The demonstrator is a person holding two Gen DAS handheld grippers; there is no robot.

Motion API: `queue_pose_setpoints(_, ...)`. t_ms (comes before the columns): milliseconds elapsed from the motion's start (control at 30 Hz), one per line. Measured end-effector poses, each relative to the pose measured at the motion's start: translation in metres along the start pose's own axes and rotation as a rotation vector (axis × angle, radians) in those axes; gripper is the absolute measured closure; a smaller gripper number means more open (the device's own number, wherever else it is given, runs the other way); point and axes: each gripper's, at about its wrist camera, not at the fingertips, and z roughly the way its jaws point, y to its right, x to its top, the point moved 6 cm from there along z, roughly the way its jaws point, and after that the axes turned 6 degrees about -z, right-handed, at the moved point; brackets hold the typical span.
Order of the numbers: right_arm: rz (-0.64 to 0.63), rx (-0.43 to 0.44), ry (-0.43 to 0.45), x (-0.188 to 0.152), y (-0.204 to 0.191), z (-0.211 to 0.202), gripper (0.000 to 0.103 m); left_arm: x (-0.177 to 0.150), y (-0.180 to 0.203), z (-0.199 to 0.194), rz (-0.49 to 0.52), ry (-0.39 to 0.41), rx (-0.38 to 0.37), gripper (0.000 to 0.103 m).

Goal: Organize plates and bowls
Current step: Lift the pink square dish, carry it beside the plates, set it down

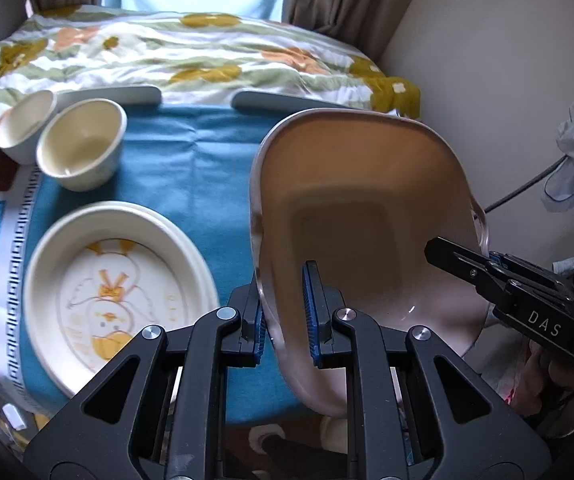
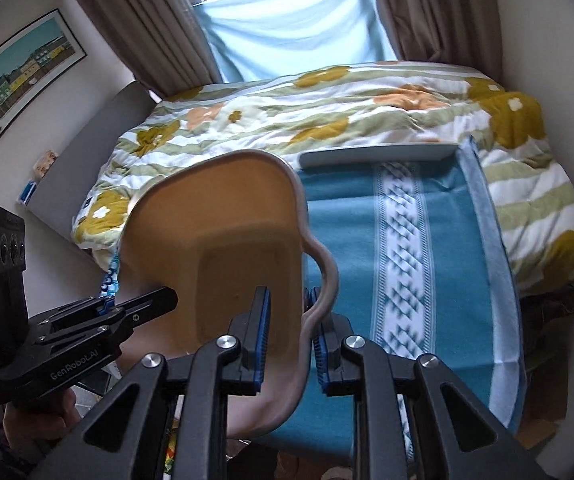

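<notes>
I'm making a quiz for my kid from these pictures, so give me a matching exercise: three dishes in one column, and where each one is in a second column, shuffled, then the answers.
Things:
1. pink dish
2. bunny plate
3. two cream cups

Places:
A. side by side at the far left of the blue cloth
B. flat on the blue cloth, near left
C. lifted and tilted, rim gripped by the left gripper and the right gripper

Pairs: 1-C, 2-B, 3-A

White letters "DAS" stand on the right gripper (image 1: 483, 258); "GenRobot.AI" stands on the left gripper (image 2: 103, 312) body. Smaller print there is unreadable.
</notes>
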Motion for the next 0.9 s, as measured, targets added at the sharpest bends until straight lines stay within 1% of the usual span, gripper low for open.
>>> queue_pose_setpoints(133,0.080,-0.039,-0.055,-0.022,0.043,0.017,0.085,-0.013,0.025,0.053,0.041,-0.089,0.002,0.089)
queue_pose_setpoints(233,0.094,-0.065,-0.087,-0.030,0.068,0.030,0.085,-0.020,0.033,0.077,0.062,-0.120,0.008,0.089)
queue_pose_setpoints(333,0.109,-0.073,-0.093,-0.034,0.079,0.040,0.085,-0.023,0.035,0.094,0.070,-0.130,0.014,0.089)
queue_pose_setpoints(400,0.113,-0.070,-0.090,-0.043,0.091,0.042,0.085,-0.023,0.034,0.103,0.070,-0.134,0.017,0.089)
queue_pose_setpoints(600,0.123,-0.046,-0.084,-0.052,0.104,0.050,0.085,-0.026,0.030,0.117,0.061,-0.142,0.032,0.089)
queue_pose_setpoints(800,0.124,-0.043,-0.101,-0.054,0.107,0.054,0.085,-0.025,0.033,0.116,0.084,-0.133,0.050,0.089)
queue_pose_setpoints(900,0.127,-0.038,-0.113,-0.055,0.109,0.055,0.085,-0.023,0.036,0.117,0.096,-0.138,0.071,0.088)
